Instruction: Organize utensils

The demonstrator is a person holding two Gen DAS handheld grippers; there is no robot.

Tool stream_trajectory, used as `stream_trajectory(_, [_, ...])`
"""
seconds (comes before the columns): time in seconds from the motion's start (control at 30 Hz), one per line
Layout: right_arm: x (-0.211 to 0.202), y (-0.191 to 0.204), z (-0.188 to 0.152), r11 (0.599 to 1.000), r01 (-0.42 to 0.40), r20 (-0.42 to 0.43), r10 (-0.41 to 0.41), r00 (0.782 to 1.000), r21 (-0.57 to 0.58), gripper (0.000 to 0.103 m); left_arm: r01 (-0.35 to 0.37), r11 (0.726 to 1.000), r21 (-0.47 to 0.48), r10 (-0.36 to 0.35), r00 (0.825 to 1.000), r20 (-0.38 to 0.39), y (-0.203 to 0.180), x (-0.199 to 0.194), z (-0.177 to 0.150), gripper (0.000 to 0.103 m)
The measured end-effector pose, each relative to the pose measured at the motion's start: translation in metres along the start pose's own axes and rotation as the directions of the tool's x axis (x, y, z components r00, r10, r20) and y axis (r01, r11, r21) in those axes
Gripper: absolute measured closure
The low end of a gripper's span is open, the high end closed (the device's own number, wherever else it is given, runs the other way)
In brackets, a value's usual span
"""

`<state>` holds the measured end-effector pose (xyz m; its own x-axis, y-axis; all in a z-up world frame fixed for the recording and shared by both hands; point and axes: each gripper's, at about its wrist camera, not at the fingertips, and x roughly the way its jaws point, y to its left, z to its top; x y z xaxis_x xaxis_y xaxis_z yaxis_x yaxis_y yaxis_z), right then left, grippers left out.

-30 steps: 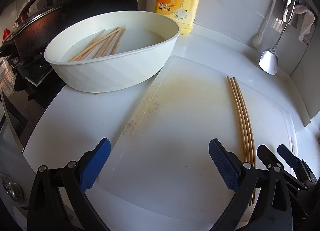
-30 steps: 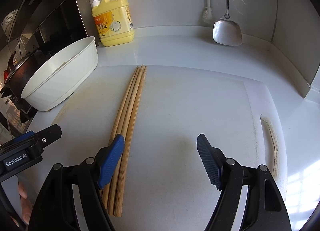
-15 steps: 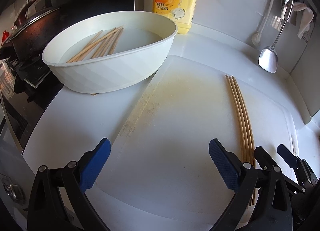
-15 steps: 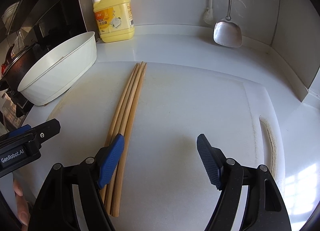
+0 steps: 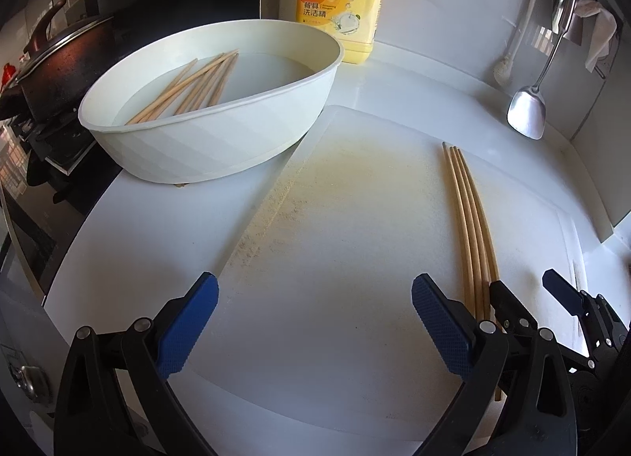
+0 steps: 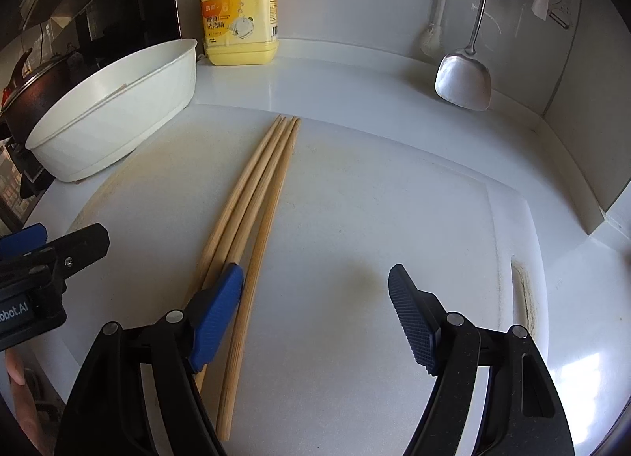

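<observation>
A: Where is there room to move?

B: The middle of the white cutting board (image 5: 347, 243) lies bare between the left hand-held gripper (image 5: 315, 322) and the basin (image 5: 221, 140). The basin's wall touches or overhangs the board's far left edge. On the right side, bare board runs from the loose chopsticks (image 6: 256, 203) out to the handle slot near the board's right edge.

A: And the hand-held grippers?

B: Both have their blue pads wide apart, holding nothing. The left one points over the board's near edge. The right hand-held gripper (image 6: 315, 322) sits just beside it, its left pad (image 6: 215, 318) over the near ends of the chopsticks; I cannot tell whether it touches them.

A: The chopsticks themselves?

B: One bundle lies side by side on the board, tips pointing to the back wall. More chopsticks (image 5: 189, 89) rest in the basin, in water.

A: The rest?

B: A white surface (image 6: 323, 89) in a corner, a yellow detergent jug (image 6: 240, 18) at the back, a metal spatula (image 6: 463, 77) hanging on the wall, and a dark lidded pot (image 5: 51, 61) on the stove to the left.
</observation>
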<state>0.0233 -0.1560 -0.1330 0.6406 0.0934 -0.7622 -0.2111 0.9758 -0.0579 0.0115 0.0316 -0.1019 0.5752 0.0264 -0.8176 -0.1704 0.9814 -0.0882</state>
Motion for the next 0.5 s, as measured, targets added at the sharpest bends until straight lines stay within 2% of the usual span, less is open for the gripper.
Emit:
stream_trajectory(0.27, [0.006, -0.033, 0.000, 0.998, -0.016, 0.005, 0.015, 1.000, 0.066, 0.031, 0.037, 0.999, 0.026, -0.037, 0.999, -0.014, -0.024, 0.003, -0.003, 0.006])
stream_trajectory(0.5, [0.006, -0.045, -0.002, 0.998, -0.019, 0.008, 0.018, 1.000, 0.066, 0.031, 0.046, 0.996, 0.075, -0.043, 0.999, -0.033, -0.049, 0.013, -0.006, 0.006])
